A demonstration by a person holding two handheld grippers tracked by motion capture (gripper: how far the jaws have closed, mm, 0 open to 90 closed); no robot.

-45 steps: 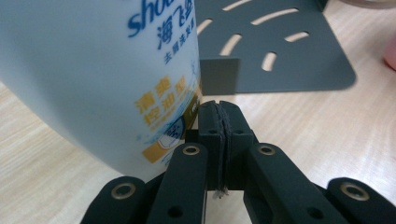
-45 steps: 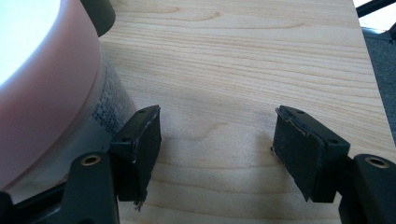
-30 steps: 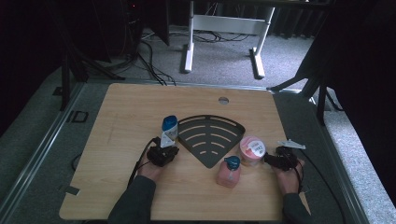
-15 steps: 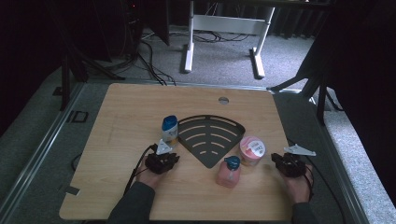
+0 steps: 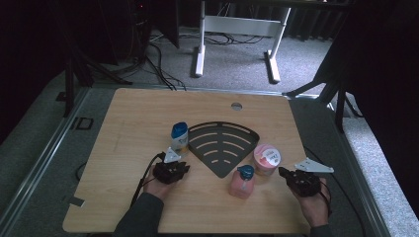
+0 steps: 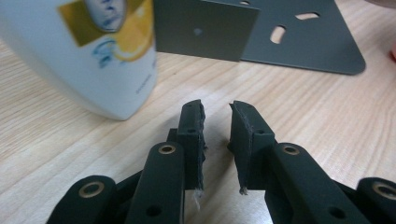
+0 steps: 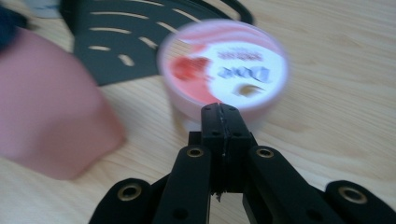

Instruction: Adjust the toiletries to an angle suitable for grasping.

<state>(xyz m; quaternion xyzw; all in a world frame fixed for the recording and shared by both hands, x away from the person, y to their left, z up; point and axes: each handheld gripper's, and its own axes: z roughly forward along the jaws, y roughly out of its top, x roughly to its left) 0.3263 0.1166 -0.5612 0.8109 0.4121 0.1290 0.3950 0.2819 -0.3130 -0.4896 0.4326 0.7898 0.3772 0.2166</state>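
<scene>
A white bottle with a blue cap (image 5: pixel 179 137) stands just left of the black fan-shaped rack (image 5: pixel 222 143). My left gripper (image 5: pixel 183 167) sits a little in front of the bottle. In the left gripper view the white bottle (image 6: pixel 93 51) rises ahead on the left. The left gripper (image 6: pixel 216 112) has just been opening and shows a narrow gap with nothing in it. A pink tub with a white lid (image 5: pixel 267 159) and a pink bottle with a blue cap (image 5: pixel 242 181) stand right of the rack. My right gripper (image 5: pixel 282 172) has just been closing and is shut on nothing, just short of the tub (image 7: pixel 224 70).
The pink bottle (image 7: pixel 51 107) looms blurred at the left of the right gripper view, with the rack (image 7: pixel 121 42) behind it. The wooden table (image 5: pixel 138 113) has a small round hole (image 5: pixel 236 105) near its far edge. White desk legs (image 5: pixel 200 44) and cables lie on the floor beyond.
My right gripper has drawn back from the pink tub towards the right and its jaws have closed. The left gripper has eased slightly back from the white bottle, which stands free.
</scene>
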